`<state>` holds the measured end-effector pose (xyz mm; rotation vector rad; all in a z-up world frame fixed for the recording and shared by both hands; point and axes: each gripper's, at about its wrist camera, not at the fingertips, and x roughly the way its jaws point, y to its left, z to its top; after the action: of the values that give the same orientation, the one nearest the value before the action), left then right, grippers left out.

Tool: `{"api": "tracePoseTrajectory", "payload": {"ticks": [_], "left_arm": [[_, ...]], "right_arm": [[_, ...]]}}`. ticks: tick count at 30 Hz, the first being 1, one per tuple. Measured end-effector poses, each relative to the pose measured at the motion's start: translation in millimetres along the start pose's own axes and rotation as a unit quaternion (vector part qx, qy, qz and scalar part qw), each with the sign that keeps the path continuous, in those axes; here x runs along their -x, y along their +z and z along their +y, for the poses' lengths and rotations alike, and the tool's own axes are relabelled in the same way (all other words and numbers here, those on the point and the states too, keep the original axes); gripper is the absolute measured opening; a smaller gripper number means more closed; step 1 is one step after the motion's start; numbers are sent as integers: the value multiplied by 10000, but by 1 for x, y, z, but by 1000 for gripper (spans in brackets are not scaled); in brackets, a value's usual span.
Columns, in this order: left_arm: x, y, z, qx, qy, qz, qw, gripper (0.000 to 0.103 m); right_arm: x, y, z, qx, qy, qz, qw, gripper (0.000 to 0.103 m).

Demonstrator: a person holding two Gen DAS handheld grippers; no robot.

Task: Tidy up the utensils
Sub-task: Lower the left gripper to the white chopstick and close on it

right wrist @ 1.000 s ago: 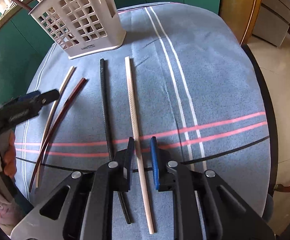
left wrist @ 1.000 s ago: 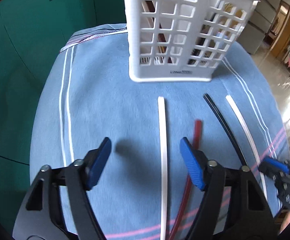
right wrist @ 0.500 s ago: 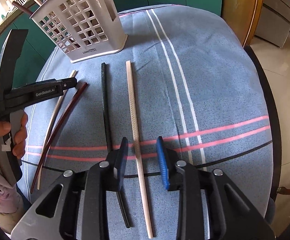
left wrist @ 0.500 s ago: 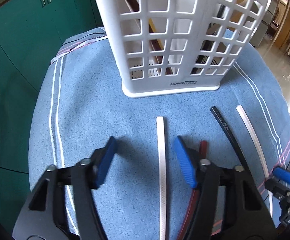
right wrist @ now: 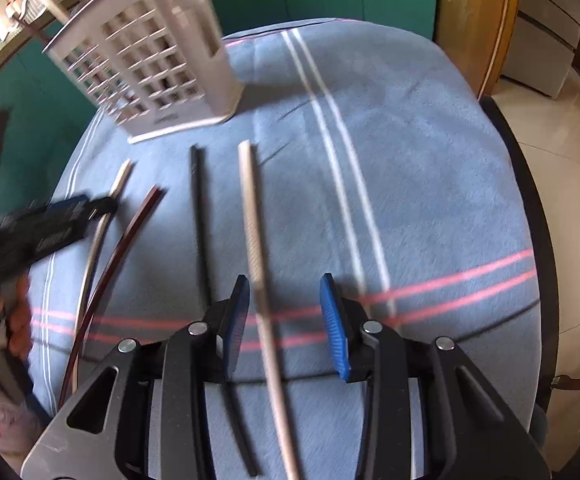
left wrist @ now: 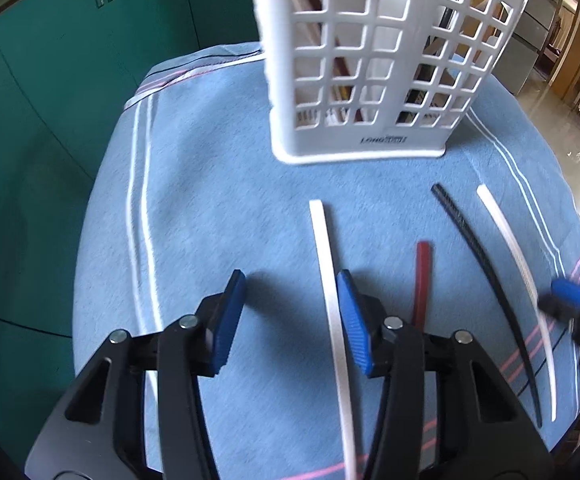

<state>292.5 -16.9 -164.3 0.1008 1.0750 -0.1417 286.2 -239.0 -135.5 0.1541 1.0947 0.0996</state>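
Our left gripper (left wrist: 290, 312) has just been closing, jaws still parted around a flat white stick (left wrist: 332, 320) that seems to brush its ribbed blue right pad. Our right gripper (right wrist: 286, 320), just opening, straddles a textured beige stick (right wrist: 256, 264) untouched. Only the right view shows our hand (right wrist: 8, 320). Beyond stands the white lattice caddy (left wrist: 374, 60) on blue fleecy cloth (right wrist: 430, 168).

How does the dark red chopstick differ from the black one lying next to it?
The dark red chopstick looks smooth; the black chopstick looks textured in the left wrist view. The red one's far tip stops short of the black one's, farther from the white basket. Both lie flat on the blue cloth, ungripped.
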Motion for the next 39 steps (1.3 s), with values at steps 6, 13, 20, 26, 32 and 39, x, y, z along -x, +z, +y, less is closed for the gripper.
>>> {"api": "tracePoseTrajectory", "payload": {"ticks": [6,13,20,26,32,39], "left_arm": [[1,-2,13,100,13,41,9999,49],[-14,19,11,120,98,195,9997,67],[-20,24,17,66,83,282,9995,77],[-28,34,21,92,99,361,9993,78],[-22,31,13,58,50,322,9995,68],[-17,32,-1,-74,-106,237,9996,12]], "right_arm": [[-15,29,12,174,-53,10,9998,36],[-34,50,31,431,-270,72,9987,40],[-41,59,44,704,-507,81,9962,44],[-44,60,50,828,-589,60,9948,44],[-37,50,57,954,-539,19,9940,35],[-32,43,62,1054,-394,82,9936,7]]}}
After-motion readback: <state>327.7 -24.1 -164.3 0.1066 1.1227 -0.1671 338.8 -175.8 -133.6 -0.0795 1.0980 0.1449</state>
